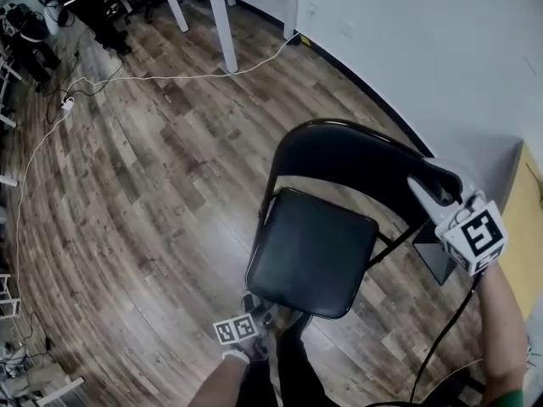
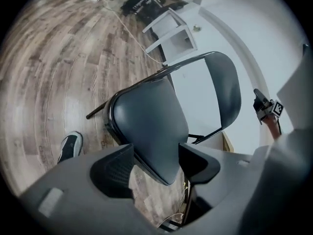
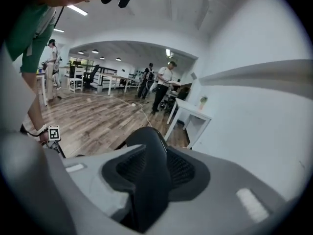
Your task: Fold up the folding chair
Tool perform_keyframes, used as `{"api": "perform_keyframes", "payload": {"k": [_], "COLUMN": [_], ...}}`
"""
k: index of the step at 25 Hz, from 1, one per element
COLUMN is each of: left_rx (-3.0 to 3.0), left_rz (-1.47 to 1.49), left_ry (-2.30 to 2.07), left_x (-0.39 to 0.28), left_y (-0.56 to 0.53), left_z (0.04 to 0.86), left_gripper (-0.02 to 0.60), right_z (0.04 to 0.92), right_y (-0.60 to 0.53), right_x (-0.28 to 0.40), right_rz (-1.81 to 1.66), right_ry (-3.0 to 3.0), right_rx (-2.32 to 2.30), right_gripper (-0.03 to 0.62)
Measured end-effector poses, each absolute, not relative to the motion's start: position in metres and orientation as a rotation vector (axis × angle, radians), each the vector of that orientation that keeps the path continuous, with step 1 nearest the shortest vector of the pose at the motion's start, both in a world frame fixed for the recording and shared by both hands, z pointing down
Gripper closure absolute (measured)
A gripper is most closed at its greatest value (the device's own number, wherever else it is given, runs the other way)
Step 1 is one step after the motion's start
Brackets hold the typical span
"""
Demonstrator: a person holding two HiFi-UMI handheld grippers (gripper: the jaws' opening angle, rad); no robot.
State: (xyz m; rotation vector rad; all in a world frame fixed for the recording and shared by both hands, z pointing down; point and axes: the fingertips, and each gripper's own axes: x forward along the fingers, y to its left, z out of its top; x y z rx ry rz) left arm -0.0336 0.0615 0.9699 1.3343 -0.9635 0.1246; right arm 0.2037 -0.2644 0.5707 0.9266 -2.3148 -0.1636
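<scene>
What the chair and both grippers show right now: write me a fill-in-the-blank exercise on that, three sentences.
1. The folding chair stands ___ on the wooden floor, its seat level.
2. Between the jaws of the right gripper stands the top of the chair's ___.
3. The left gripper, jaws apart, has between them the front edge of the chair's ___.

Missing words: unfolded; backrest; seat.

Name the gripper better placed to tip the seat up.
Left, probably: the left gripper has the front of the seat between its open jaws, ready to lift; the right gripper straddles the backrest, for steadying.
</scene>
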Motion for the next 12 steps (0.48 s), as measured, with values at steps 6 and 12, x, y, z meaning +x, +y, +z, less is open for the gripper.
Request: {"api": "perform_keyframes", "payload": {"k": [6,12], "left_rx": [1.241,1.239], "left_rz": [0.039,-0.020], "left_ry": [-0.940,-0.890], "left_x": [-0.015,0.000], "left_y": [0.072,0.068], "left_z": [1.012,1.039], "left_gripper": [0.224,0.176], "right_z": [0.585,0.636], "right_y": [-0.324,-0.329], "right_x": [0.199,0.196], "right_rz": [-0.127,0.054], "right_ry": [-2.272,-2.223], "right_rx": [0.833,0.578], "right_gripper": [0.388,0.270]}}
